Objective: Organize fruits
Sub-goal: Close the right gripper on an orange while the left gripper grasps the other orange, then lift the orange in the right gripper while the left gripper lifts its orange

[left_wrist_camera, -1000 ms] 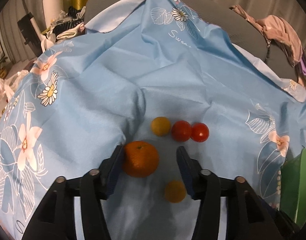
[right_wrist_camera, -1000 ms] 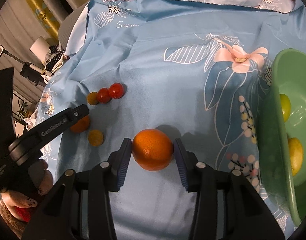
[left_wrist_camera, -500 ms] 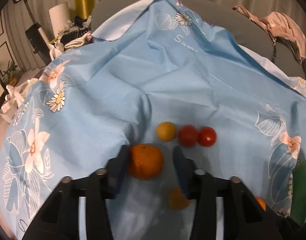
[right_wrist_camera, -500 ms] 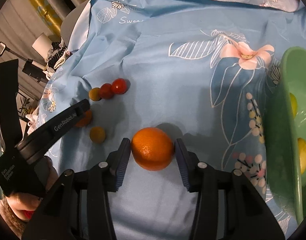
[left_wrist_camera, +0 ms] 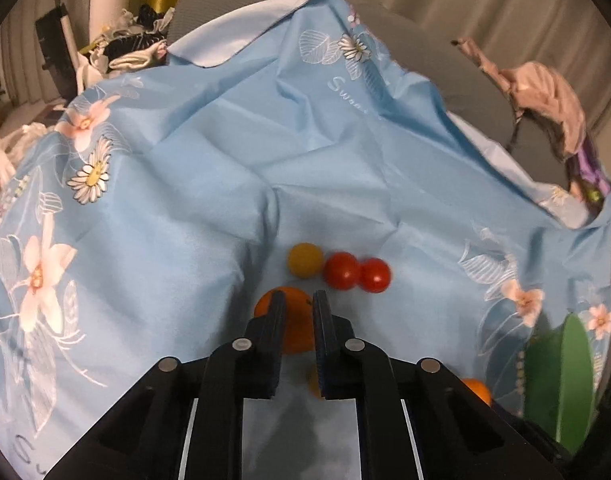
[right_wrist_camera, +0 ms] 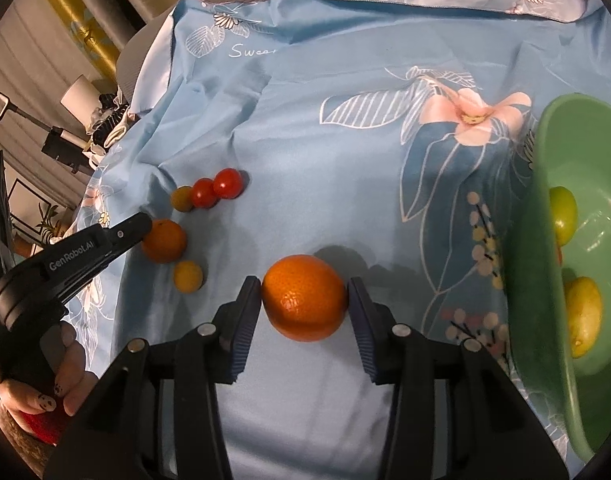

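My left gripper has its jaws narrowed over a small orange lying on the blue floral cloth; the orange bulges wider than the gap and the finger tips rest on its top. The same small orange shows in the right wrist view under the left finger. My right gripper is open around a bigger orange, its fingers just beside it. A yellow tomato and two red tomatoes lie beyond. Another yellow tomato lies between the oranges.
A green bowl with yellow-green fruits stands at the right; its rim shows in the left wrist view. Clothes lie on the grey sofa behind. Clutter sits at far left.
My left gripper's jaws have narrowed from wide open to a small gap over the small orange. My right gripper has stayed open around the bigger orange.
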